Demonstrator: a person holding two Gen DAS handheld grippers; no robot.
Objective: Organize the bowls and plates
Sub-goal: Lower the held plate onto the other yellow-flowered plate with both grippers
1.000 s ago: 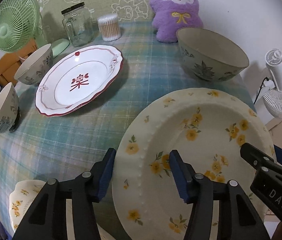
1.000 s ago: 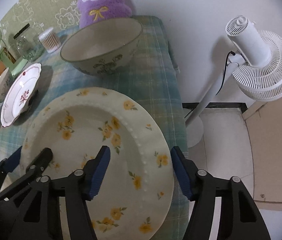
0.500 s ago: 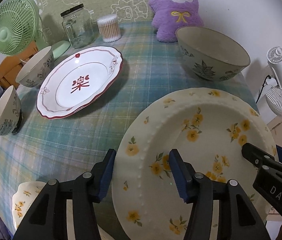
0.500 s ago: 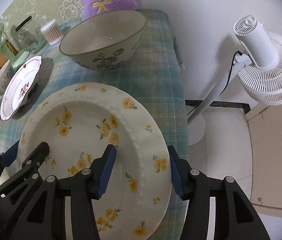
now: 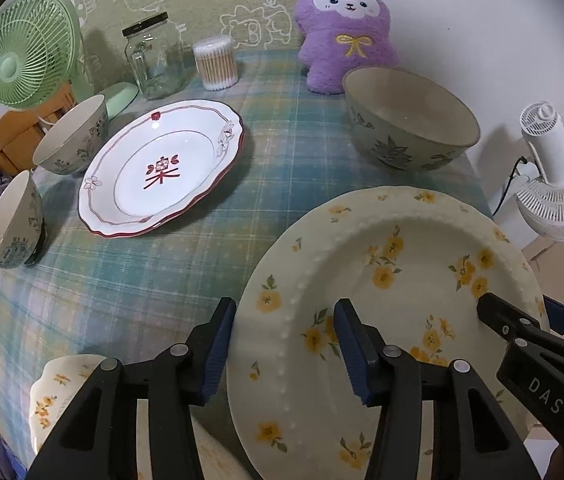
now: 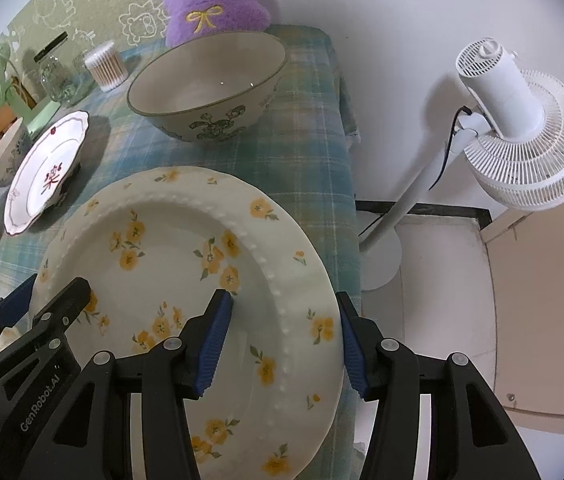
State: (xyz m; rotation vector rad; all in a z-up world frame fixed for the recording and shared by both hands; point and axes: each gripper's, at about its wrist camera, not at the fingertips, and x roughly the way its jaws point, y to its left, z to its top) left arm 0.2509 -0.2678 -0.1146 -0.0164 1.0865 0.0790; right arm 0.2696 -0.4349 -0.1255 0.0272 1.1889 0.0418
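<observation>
We see the yellow-flowered plate [image 5: 394,296] at the near right end of the plaid-covered table [image 5: 169,264], and we place everything else from that plate. The left gripper [image 5: 284,346] straddles the plate's left rim: one blue-padded finger sits outside the edge, the other lies over the plate's inner surface, so the rim runs between them. The jaws are spread, with gaps showing on both sides of the rim, not pinching it. The right gripper [image 6: 284,336] straddles the plate's right rim the same way, inner finger over the flowered well, outer finger just beyond the edge; jaws spread here too. We cannot tell whether either set of pads touches the ceramic.

The plate appears to lie on the table, its right edge at the cloth's edge; we cannot tell if it is lifted.

Beyond the plate, toward the wall, stands the large green-patterned bowl [image 5: 408,120], with the purple plush toy [image 5: 344,36] behind it. Far left of the plate lies the white red-rimmed plate [image 5: 161,172], and two small bowls [image 5: 71,140] sit tilted past that. A second yellow-flowered dish [image 5: 57,392] shows near left of the plate, partly hidden by the left gripper. Glass jar [image 5: 153,56], cotton swab tub [image 5: 215,62] and green fan [image 5: 25,52] stand at the far left. A white floor fan [image 6: 522,132] stands off the table, right of the plate.
</observation>
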